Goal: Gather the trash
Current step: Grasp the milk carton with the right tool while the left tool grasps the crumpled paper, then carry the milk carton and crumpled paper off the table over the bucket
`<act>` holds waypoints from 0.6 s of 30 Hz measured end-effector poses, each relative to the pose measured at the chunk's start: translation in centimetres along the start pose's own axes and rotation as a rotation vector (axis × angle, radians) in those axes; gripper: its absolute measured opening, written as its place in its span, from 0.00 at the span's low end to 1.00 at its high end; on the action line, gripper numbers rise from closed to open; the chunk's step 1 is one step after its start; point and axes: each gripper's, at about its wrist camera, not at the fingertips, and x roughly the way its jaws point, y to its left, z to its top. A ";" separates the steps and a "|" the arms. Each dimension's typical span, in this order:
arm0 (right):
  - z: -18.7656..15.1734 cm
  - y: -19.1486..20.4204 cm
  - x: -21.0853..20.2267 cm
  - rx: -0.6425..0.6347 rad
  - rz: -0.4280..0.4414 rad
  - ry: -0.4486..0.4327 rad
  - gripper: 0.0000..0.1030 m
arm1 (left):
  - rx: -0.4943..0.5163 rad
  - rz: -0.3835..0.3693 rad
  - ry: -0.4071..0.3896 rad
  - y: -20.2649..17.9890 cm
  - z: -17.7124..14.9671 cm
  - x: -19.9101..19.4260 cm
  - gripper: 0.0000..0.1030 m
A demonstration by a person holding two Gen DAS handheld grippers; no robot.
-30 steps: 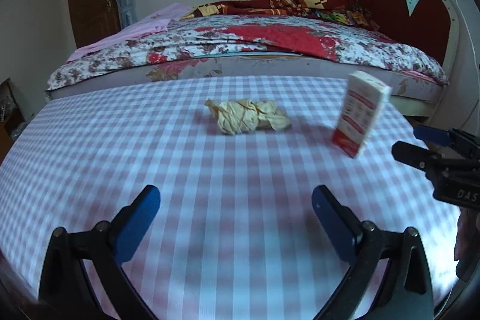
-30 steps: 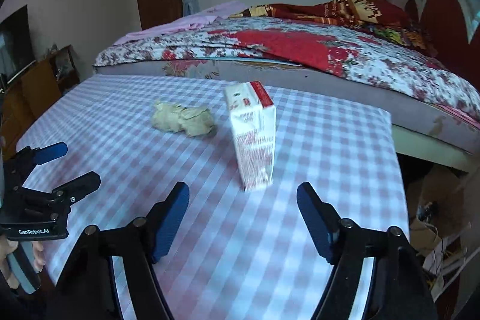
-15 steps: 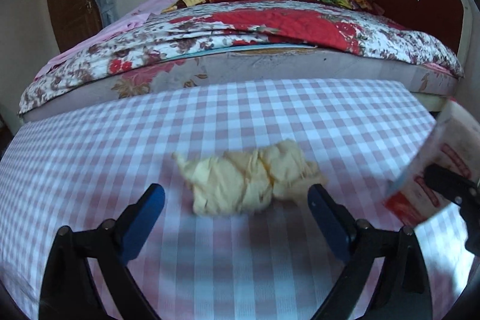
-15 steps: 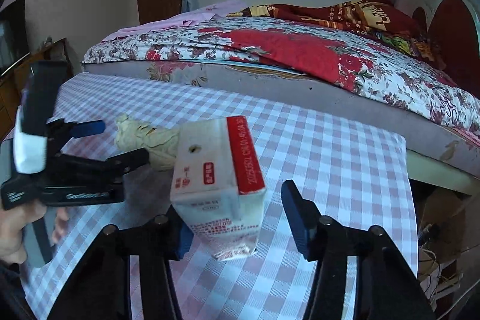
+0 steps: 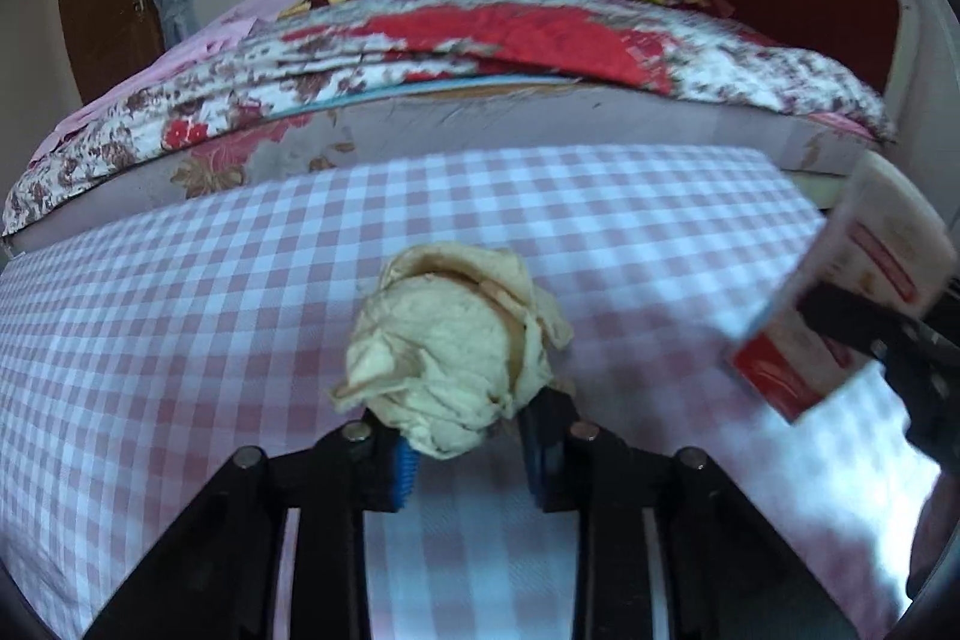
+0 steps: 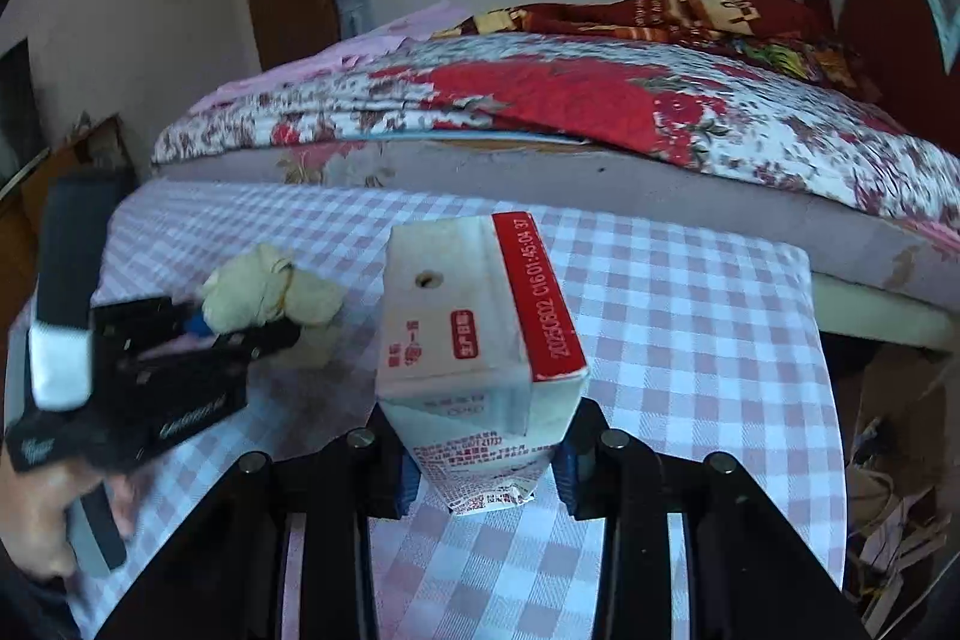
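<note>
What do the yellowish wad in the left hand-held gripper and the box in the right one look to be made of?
The wad looks like crumpled tissue or thin paper: matte, pale yellow, soft irregular creases; cloth cannot be ruled out. The box looks like a coated paperboard drink carton: smooth white faces, red printed band with a stamped date, crisp folded edges, a small round straw hole on top.

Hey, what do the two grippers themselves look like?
Both are alike: the left gripper and right gripper have black linkage arms with round silver pins and blue ribbed pads. The left one's body carries white lettering and a white-taped block.
</note>
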 end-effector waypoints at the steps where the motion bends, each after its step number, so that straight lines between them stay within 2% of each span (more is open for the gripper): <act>1: -0.1 0.0 -0.7 0.001 -0.003 -0.009 0.35 | 0.004 -0.009 -0.013 -0.3 -0.2 -0.9 0.27; 11: -2.6 -0.1 -10.3 0.072 0.002 -0.071 0.35 | 0.031 -0.043 -0.099 -3.7 -3.2 -10.5 0.27; 18: -5.4 0.6 -17.3 0.075 -0.024 -0.101 0.35 | 0.016 -0.064 -0.124 -6.1 -6.0 -15.3 0.27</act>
